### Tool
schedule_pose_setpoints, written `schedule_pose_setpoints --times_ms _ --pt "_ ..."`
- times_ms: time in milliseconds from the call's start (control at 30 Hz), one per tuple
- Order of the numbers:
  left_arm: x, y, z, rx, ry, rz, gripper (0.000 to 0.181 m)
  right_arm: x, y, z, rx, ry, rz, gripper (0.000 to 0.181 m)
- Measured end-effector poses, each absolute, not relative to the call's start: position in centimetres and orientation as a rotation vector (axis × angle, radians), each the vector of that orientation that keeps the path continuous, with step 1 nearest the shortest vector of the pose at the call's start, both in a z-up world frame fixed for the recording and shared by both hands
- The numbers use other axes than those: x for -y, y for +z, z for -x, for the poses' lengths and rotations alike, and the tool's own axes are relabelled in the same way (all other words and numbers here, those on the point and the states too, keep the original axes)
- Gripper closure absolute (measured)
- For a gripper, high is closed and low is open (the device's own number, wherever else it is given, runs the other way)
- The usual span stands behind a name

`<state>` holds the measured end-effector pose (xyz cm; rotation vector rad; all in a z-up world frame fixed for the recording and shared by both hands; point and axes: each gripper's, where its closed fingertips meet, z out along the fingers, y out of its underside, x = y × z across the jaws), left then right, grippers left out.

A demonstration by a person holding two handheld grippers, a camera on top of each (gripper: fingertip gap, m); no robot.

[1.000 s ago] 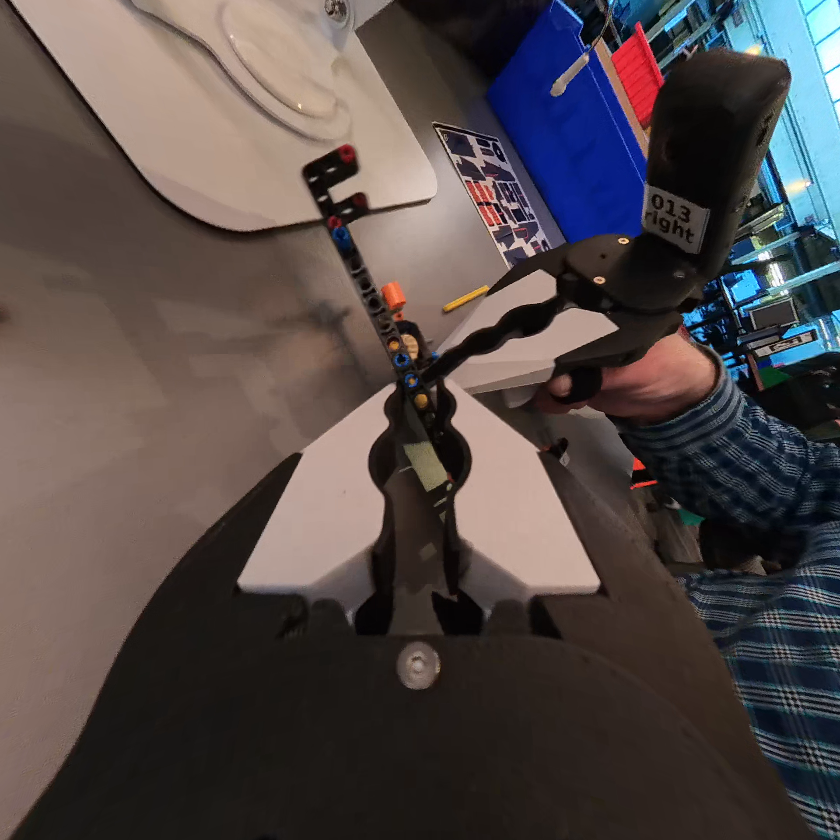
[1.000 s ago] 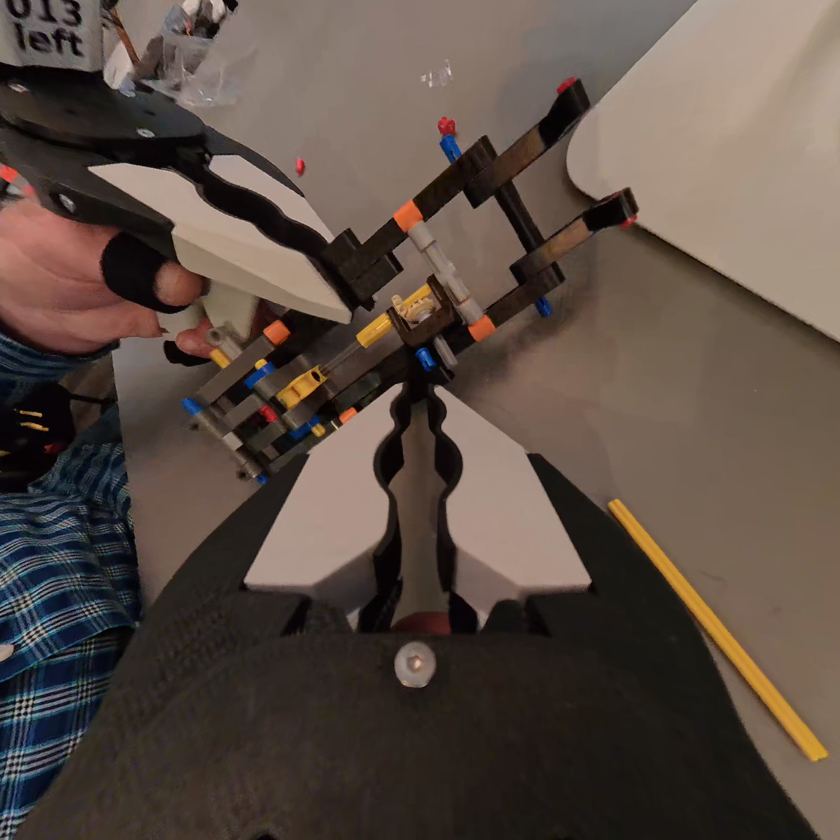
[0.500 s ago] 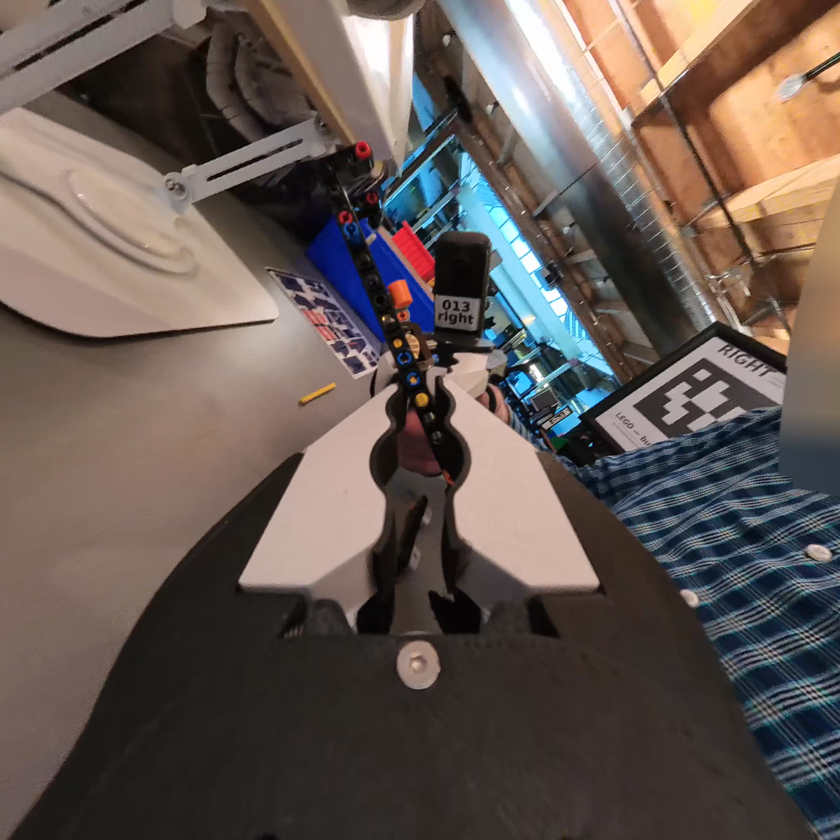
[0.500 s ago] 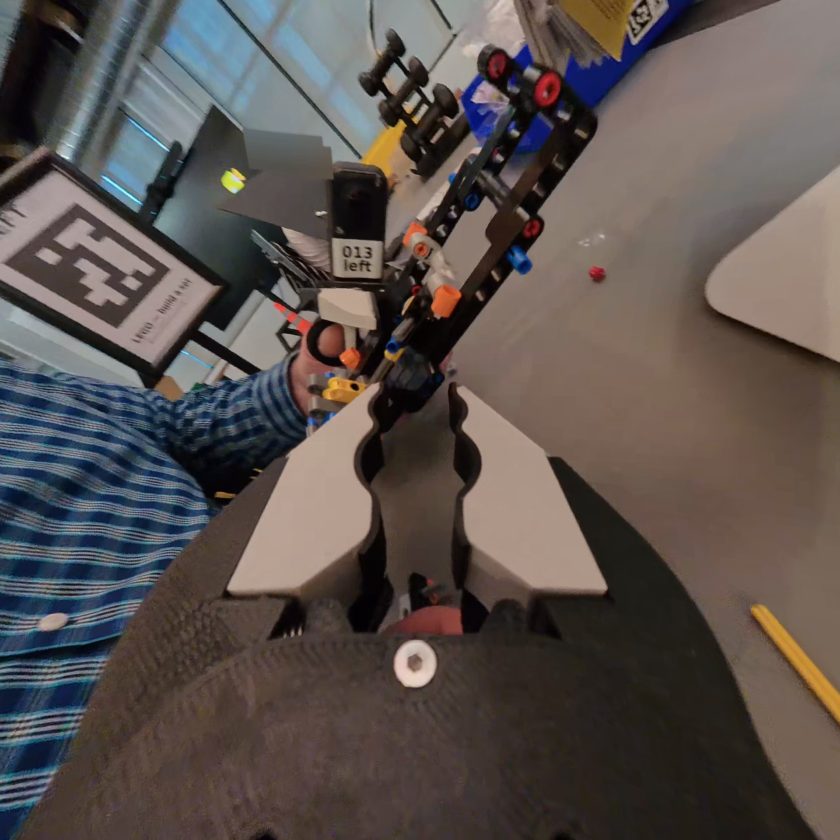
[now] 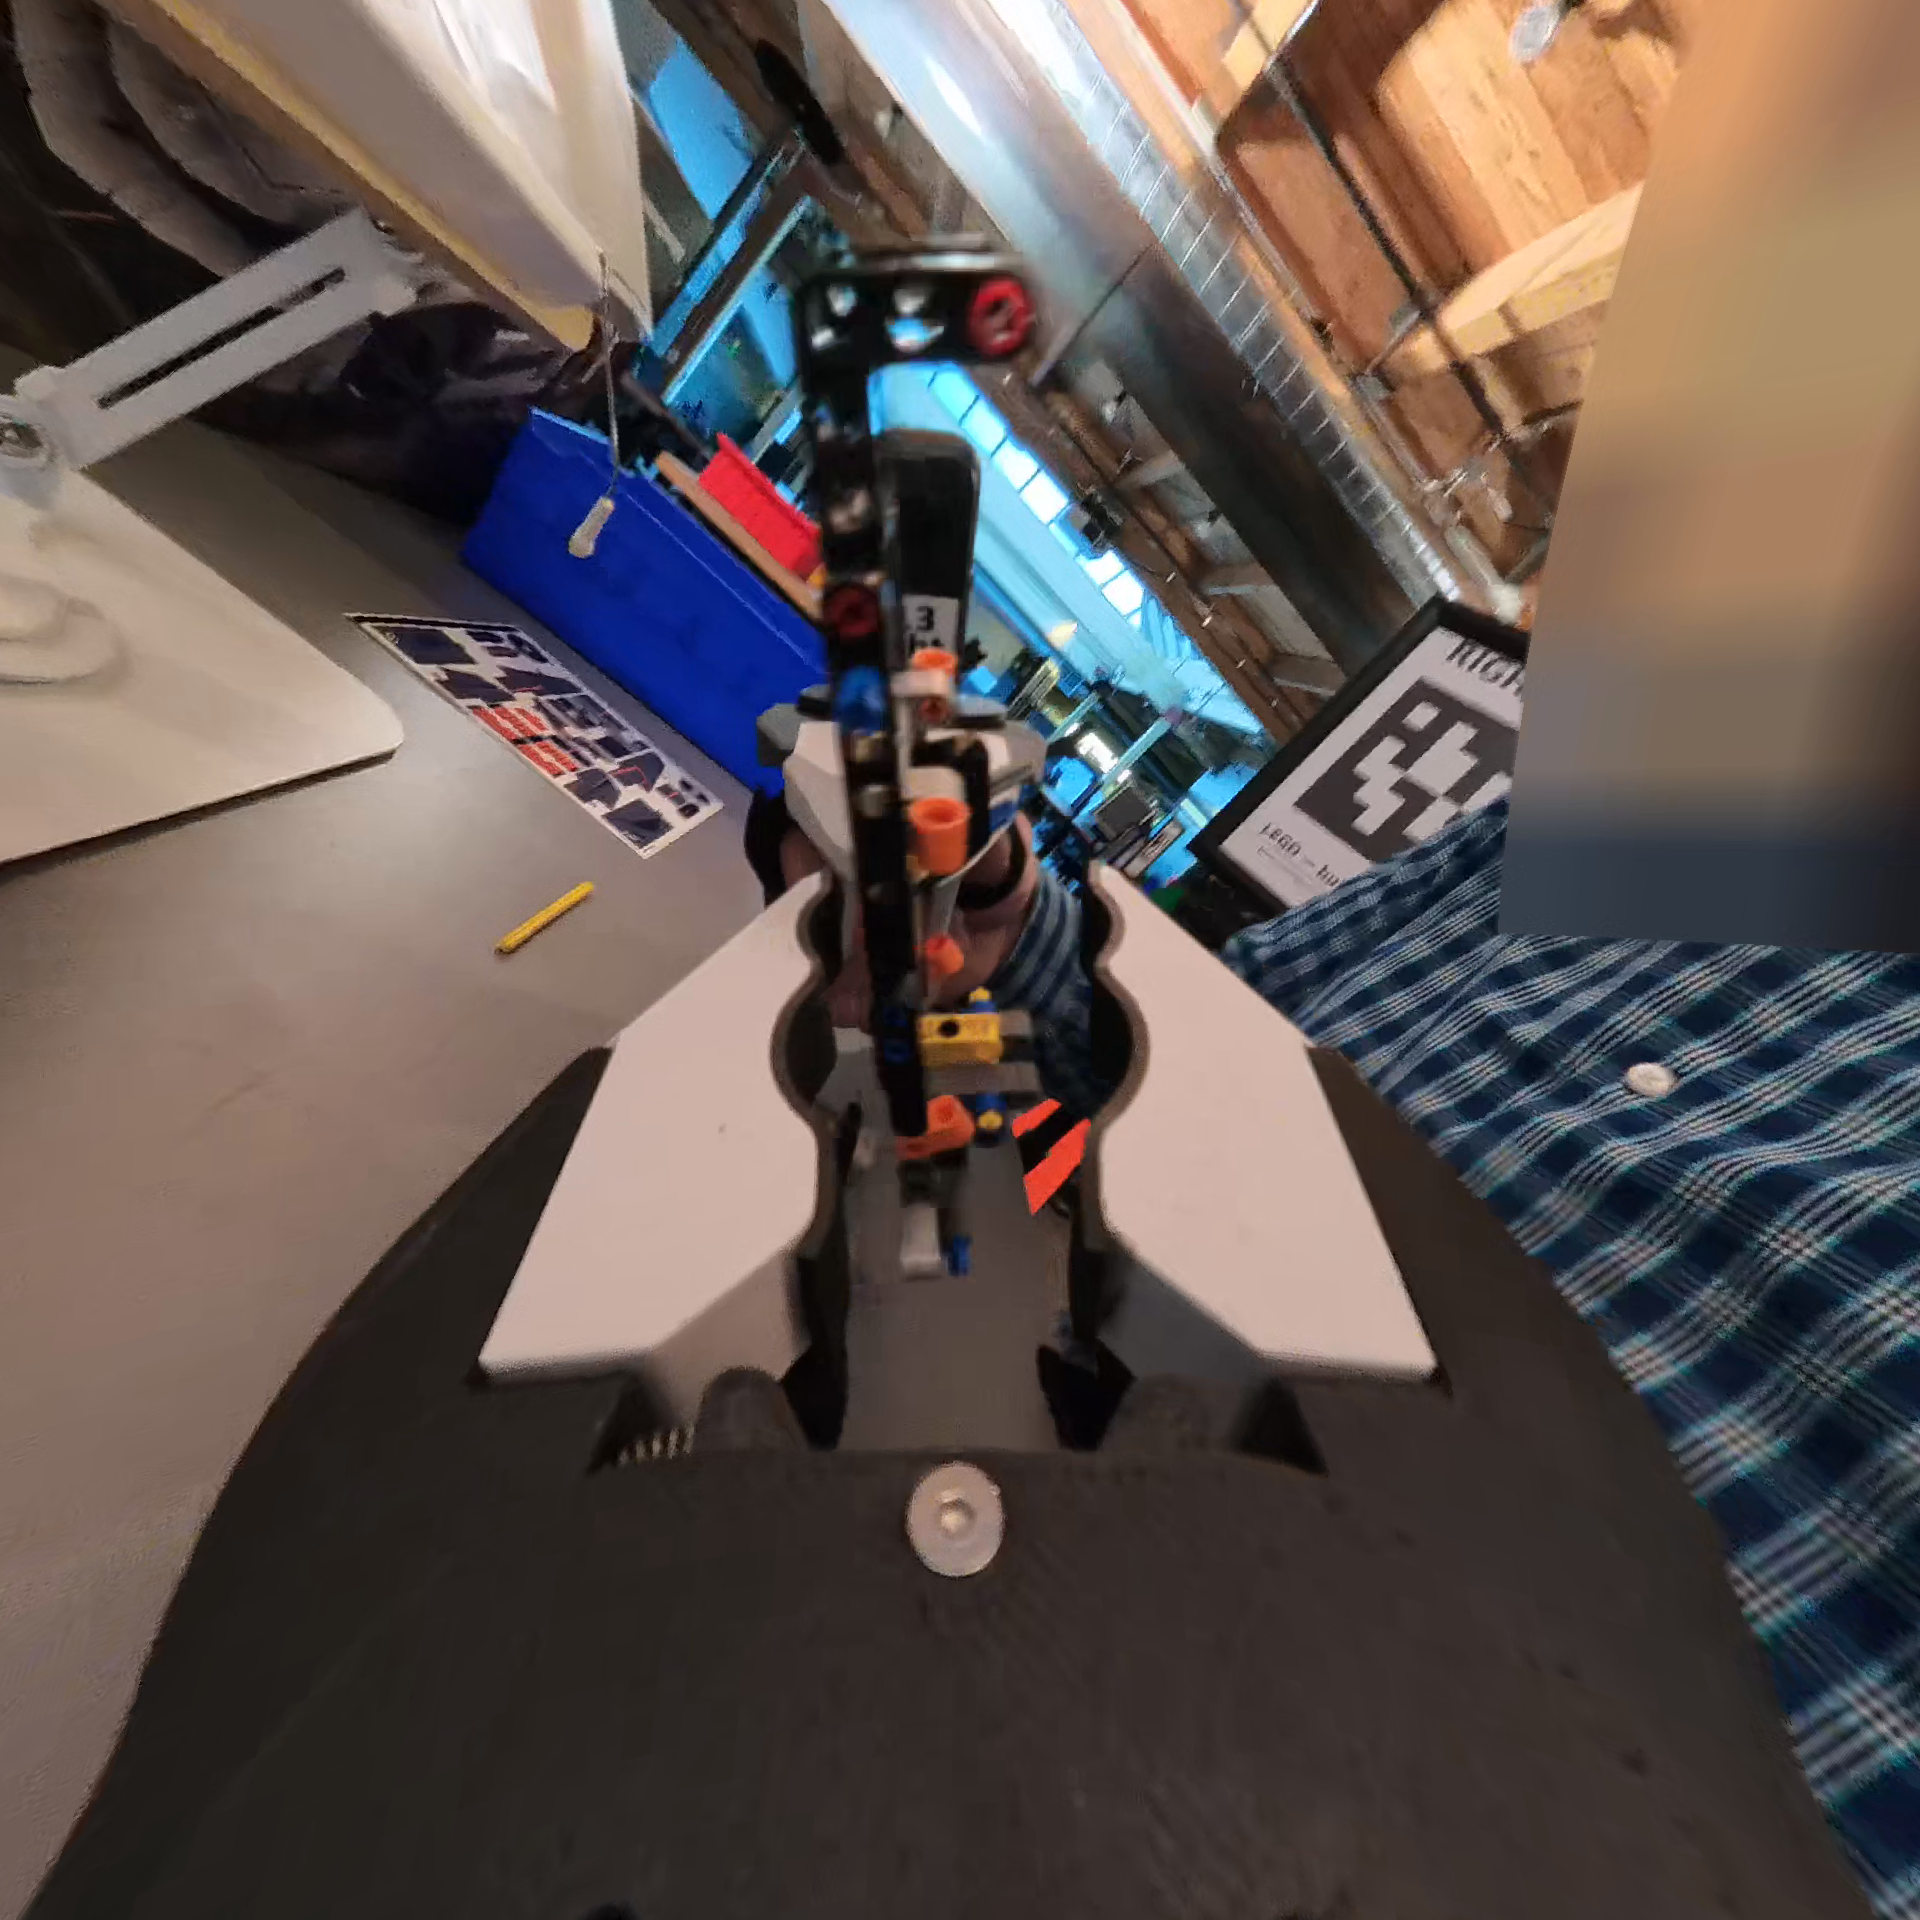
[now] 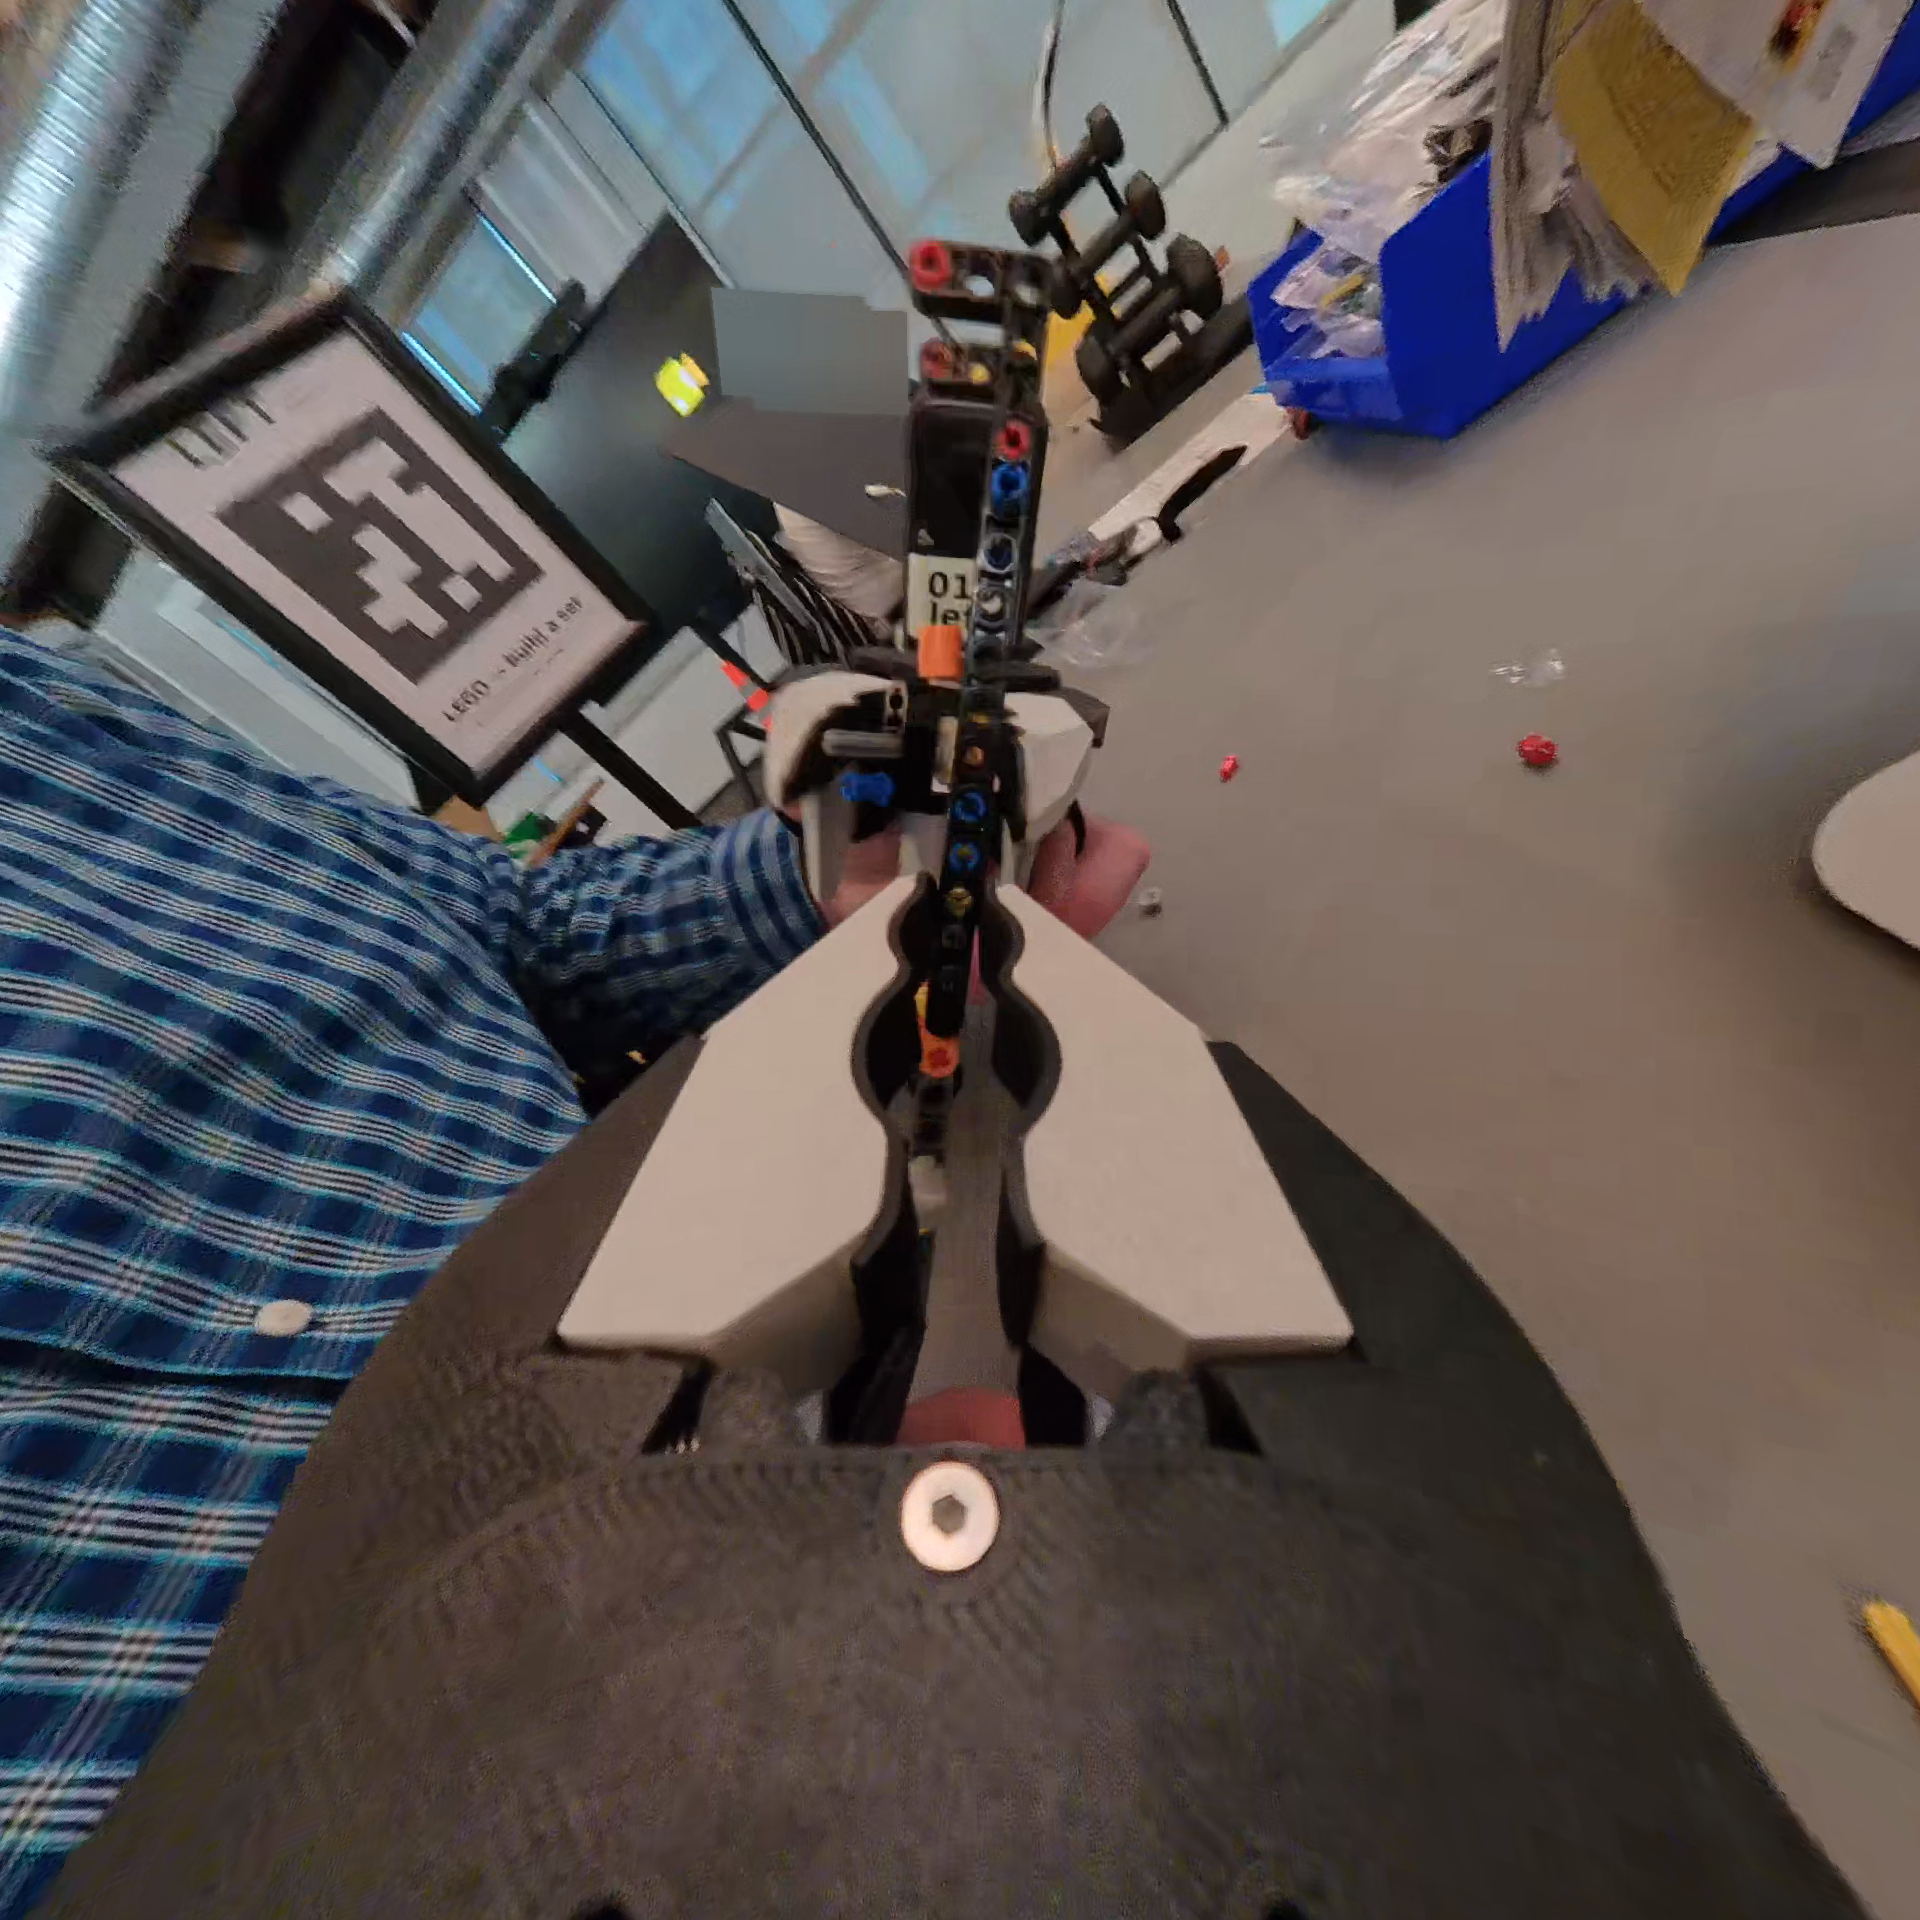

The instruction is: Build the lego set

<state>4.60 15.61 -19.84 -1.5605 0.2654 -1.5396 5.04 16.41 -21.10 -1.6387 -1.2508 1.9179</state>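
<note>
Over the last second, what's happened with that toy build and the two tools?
The lego build has been lifted off the grey table and turned upright. It has also changed hands: the left tool was shut on it and now stands open, while the right tool, open half a second ago, is now shut on it. The yellow stick and sticker sheet still lie where they were.

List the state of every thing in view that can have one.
left tool: open, straddling the lego assembly
right tool: shut on the lego assembly
lego assembly: partly built, held above the table
yellow axle: lying loose on the table
red piece: loose on the table
</note>
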Motion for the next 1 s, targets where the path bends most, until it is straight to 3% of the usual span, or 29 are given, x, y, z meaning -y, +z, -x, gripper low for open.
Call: schedule_pose_setpoints --times_ms 133,233,1000 --pt "-15.5 -20.6 -6.0 -0.373 -1.441 1.617 0.154 -15.8 -20.8 -4.7 1.268 1.932 1.62 0.177" --pt "-15.7 -21.2 -6.6 -0.417 -1.344 1.64 0.174 -15.7 -20.4 -4.5 1.248 1.945 1.615 0.177" --pt "-12.7 -22.3 -6.7 -0.583 -1.345 1.627 0.175 -12.8 -21.5 -4.9 1.547 1.841 1.556 0.178"
